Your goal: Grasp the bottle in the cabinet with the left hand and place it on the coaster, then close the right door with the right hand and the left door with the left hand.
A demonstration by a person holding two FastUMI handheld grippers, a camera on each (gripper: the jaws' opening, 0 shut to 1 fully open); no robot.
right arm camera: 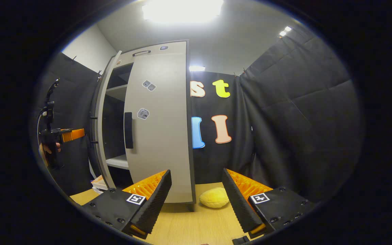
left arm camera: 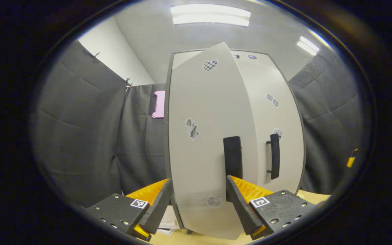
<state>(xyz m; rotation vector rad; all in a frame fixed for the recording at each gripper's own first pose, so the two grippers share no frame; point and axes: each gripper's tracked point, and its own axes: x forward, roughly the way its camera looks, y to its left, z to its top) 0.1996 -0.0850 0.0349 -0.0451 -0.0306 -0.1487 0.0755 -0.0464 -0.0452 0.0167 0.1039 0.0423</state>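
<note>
Pale grey left door point(left arm camera: 209, 143) stands dead ahead at twelve o'clock of the left gripper point(left arm camera: 199, 200), its fingers wide apart and empty, the tall door edge upright between them. The right door point(right arm camera: 158, 129) looks shut; the right gripper point(right arm camera: 196, 200) hangs open, empty. Two doors, two handles. Bottle: can't spot it.

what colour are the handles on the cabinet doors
Black, on pale grey doors. The right door's handle and the left door's handle show best in the left gripper view.
</note>
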